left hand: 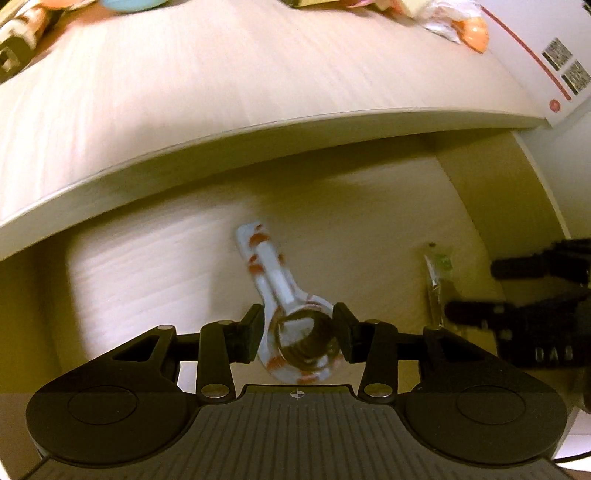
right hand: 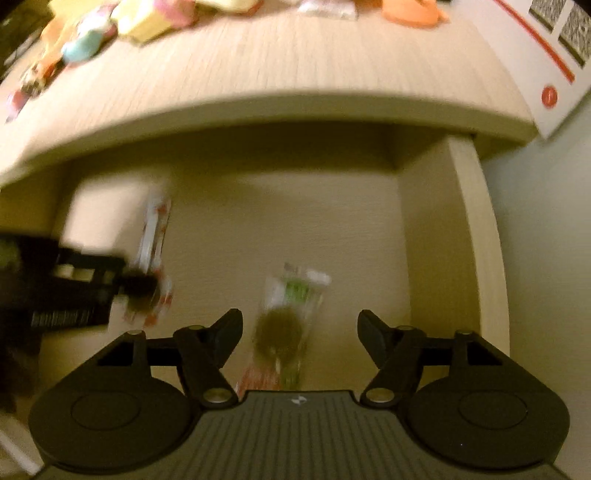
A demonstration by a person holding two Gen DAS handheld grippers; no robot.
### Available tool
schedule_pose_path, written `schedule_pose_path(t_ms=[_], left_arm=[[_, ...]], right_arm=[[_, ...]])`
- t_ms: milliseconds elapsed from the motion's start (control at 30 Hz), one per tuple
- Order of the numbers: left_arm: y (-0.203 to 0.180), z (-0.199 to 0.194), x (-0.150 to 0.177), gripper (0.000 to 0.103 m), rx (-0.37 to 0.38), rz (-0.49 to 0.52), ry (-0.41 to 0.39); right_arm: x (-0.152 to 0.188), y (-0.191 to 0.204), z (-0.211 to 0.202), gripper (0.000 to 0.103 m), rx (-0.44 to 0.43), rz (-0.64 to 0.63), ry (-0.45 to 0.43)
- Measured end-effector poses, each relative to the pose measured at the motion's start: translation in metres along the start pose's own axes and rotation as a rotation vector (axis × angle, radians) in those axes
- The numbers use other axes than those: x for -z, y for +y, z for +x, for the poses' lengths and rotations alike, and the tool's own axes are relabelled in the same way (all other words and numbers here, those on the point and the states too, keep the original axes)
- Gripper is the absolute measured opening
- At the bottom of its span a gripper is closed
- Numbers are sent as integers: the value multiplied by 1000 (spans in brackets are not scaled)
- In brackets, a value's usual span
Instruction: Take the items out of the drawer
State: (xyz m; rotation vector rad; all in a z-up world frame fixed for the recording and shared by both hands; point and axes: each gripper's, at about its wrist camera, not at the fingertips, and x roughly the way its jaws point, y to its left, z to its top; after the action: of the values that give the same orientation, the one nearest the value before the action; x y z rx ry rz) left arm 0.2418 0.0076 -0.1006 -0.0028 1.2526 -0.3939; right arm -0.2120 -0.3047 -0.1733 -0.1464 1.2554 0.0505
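Note:
I look down into an open drawer [left hand: 147, 266] under the desk edge. My left gripper [left hand: 298, 332] straddles the wide round end of a white packet with red marks [left hand: 273, 273]. Its pads stand right at the packet's sides without visibly squeezing it. The packet's narrow end points away along the drawer floor. A green-and-clear packet [left hand: 437, 280] lies to the right. My right gripper [right hand: 301, 332] hangs open above this green packet [right hand: 295, 306], blurred, with nothing between its fingers. The right gripper [left hand: 472, 290] shows at the right of the left wrist view. The left gripper [right hand: 142, 286] appears by the white packet [right hand: 155, 229].
The pale wooden desktop [left hand: 258, 74] overhangs the back of the drawer. Several colourful packets and toys [right hand: 110, 26] lie along its far side. A white box with a red line and square codes [right hand: 546, 55] stands at its right end. The drawer's right wall [right hand: 476, 240] is close.

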Motion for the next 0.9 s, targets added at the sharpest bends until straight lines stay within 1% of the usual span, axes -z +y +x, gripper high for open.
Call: schedule_pose_path(t_ms=[67, 200, 233, 300, 367, 500, 633, 733, 900], left_arm=[[-2, -1, 2, 48, 2, 27, -12], [-9, -3, 9, 48, 14, 123, -29], [-9, -4, 10, 48, 20, 136, -29], [-10, -3, 12, 48, 35, 147, -26], [-12, -3, 13, 48, 44, 168, -33], [-21, -2, 15, 48, 36, 221, -57], [-27, 0, 12, 48, 18, 257, -48], [-33, 1, 13, 48, -21, 295, -64], [-37, -2, 19, 48, -46, 348, -91]], right_arm=[[7, 3, 0, 70, 0, 3, 24], [7, 10, 7, 71, -3, 25, 68], [4, 13, 9, 71, 2, 97, 86], [0, 18, 16, 71, -15, 101, 108], [-3, 24, 24, 72, -7, 100, 135], [-2, 40, 27, 70, 44, 45, 137], [4, 51, 28, 67, 74, 27, 120], [5, 55, 28, 67, 85, 41, 116], [9, 58, 29, 67, 104, 70, 101]])
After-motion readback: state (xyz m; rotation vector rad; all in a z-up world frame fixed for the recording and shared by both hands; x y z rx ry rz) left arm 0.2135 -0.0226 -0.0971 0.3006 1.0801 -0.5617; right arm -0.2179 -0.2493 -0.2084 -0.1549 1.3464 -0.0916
